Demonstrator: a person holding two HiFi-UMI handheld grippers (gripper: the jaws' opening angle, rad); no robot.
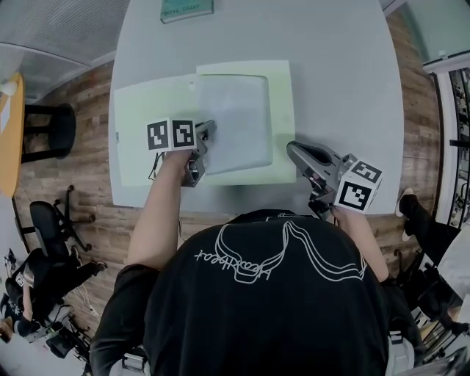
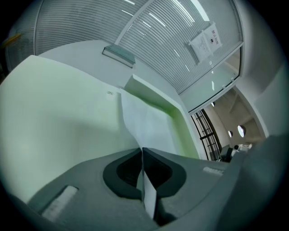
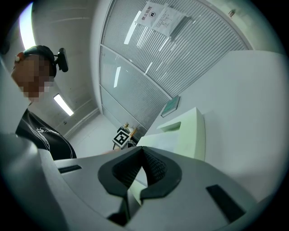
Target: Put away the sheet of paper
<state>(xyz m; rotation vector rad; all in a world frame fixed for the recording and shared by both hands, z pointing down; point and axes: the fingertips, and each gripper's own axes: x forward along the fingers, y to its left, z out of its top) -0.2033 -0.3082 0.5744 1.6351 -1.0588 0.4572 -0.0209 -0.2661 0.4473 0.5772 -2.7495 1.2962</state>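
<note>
Sheet of paper [image 1: 233, 121] lies on the open green folder [image 1: 281, 88], not yet put away. My left gripper [image 1: 205, 134] pinches its near corner, and my right gripper [image 1: 292, 150] seems clamped on the folder's edge. Seating the sheet and closing the folder remain.

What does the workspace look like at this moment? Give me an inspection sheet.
Surface: grey table with rounded corners.
Job's things: white sheet lying on an open pale green folder.
Clutter: teal book at the far edge.
Grippers: left tool shut on the white sheet's edge; right tool shut, seemingly on the folder's edge.
Cables: thin dark loop beside the left tool.
Surroundings: wood floor, black stool, office chair.
</note>
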